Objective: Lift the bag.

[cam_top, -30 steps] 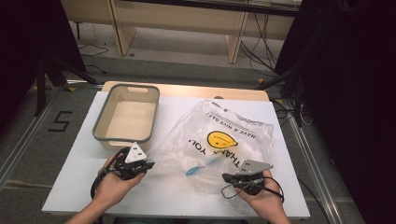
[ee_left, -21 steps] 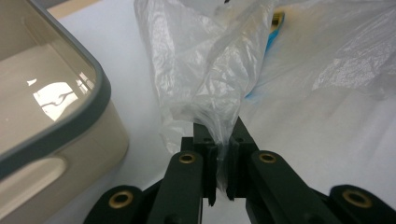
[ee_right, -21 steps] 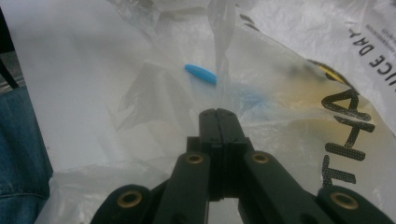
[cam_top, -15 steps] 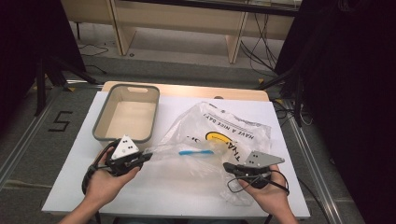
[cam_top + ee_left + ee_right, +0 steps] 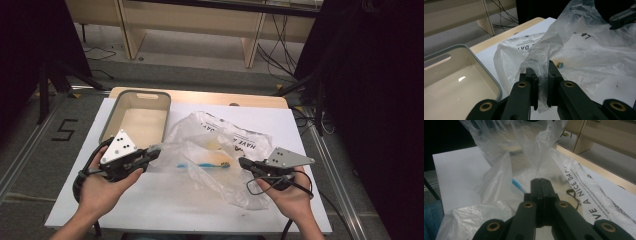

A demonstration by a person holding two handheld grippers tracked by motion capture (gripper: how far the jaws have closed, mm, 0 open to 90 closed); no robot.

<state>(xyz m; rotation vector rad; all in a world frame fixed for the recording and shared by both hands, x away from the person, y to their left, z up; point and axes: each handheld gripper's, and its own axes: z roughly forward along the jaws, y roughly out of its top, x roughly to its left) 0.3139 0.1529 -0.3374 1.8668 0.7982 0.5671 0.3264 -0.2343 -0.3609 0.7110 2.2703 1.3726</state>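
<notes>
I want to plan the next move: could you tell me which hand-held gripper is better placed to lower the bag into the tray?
Probably the left hand-held gripper: it pinches the plastic bag right beside the grey tray. The right hand-held gripper grips the bag's far side.

Plastic bags: one, a clear printed plastic bag (image 5: 220, 150).
Bins: one, a grey bin (image 5: 137, 117).
Blue things inside the bag: one, a blue item (image 5: 202, 164), too blurred to name.
Grippers: two, a left gripper (image 5: 150, 154) and a right gripper (image 5: 243, 162).
Worktops: one worktop (image 5: 165, 205).
</notes>
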